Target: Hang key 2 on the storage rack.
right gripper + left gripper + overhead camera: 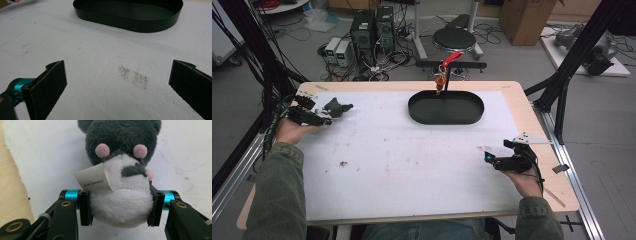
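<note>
The left gripper point(121, 210) clamps a small plush toy point(121, 177) between its two black pads, which press into the white belly from either side. No earlier motion is told here; the jaws stand partly closed around the soft body. The toy is dark grey with pink cheeks, a white front and a curled paper tag point(93, 178) hanging at its neck. In the high view the left gripper point(328, 116) sits at the far left of the white surface point(412, 160), held by the person's left hand point(289, 131), with the plush toy point(337, 107) sticking out past its tips toward the middle; whether the toy rests on the surface or hangs just above it is hard to tell from that angle.

The right gripper point(488, 158) is held near the right edge, well apart from the toy, by the right hand point(526, 181). Its jaws stand wide open with nothing between them, over a faint dark smudge point(133, 76) on the surface.

A black oval tray point(446, 108) lies at the far side of the surface, between the two grippers and beyond them, with a red-handled stand point(445, 75) behind it.
</note>
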`<state>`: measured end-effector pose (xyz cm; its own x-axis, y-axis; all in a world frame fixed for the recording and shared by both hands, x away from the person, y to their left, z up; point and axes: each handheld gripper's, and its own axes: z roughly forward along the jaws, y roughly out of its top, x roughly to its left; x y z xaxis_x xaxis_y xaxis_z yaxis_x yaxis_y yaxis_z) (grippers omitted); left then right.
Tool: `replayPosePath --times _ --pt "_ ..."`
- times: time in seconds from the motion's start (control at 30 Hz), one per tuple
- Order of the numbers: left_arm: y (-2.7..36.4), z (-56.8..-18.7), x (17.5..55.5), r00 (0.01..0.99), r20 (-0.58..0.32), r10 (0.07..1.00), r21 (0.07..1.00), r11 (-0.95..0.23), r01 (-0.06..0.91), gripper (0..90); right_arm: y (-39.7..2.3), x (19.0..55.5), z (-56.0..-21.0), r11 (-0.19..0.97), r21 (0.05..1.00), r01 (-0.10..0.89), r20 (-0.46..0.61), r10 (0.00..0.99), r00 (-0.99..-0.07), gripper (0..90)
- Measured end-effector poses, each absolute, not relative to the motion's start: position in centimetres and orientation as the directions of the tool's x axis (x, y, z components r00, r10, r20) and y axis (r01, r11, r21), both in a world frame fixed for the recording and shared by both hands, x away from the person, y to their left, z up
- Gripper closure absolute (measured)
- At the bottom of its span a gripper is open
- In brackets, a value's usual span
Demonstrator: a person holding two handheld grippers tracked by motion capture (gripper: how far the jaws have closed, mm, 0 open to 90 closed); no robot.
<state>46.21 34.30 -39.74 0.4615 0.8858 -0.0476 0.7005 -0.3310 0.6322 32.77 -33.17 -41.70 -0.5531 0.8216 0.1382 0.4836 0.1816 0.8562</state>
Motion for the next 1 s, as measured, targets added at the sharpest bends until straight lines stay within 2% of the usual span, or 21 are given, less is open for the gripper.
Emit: replayPosePath --times 0.3,0.43,0.53,1.0 --pt "33.1 -36.7 45.0 0.489 -0.024 0.872 0.663 -0.352 0.661 50.9 -33.4 33.0 -41.6 0.165 0.860 0.484 0.155 0.818 -0.554 0.5" --pt "32.1 -35.4 44.5 0.522 0.027 0.853 0.627 -0.421 0.655 50.6 -33.5 33.2 -41.6 0.158 0.865 0.476 0.158 0.815 -0.558 0.5" --pt "31.3 -34.6 43.9 0.551 0.039 0.833 0.637 -0.446 0.629 50.6 -33.4 33.2 -41.6 0.164 0.864 0.477 0.156 0.812 -0.563 0.5" --pt "28.4 -29.9 42.8 0.585 0.089 0.806 0.659 -0.488 0.573 50.6 -32.9 33.4 -41.5 0.162 0.868 0.470 0.165 0.798 -0.580 0.5"
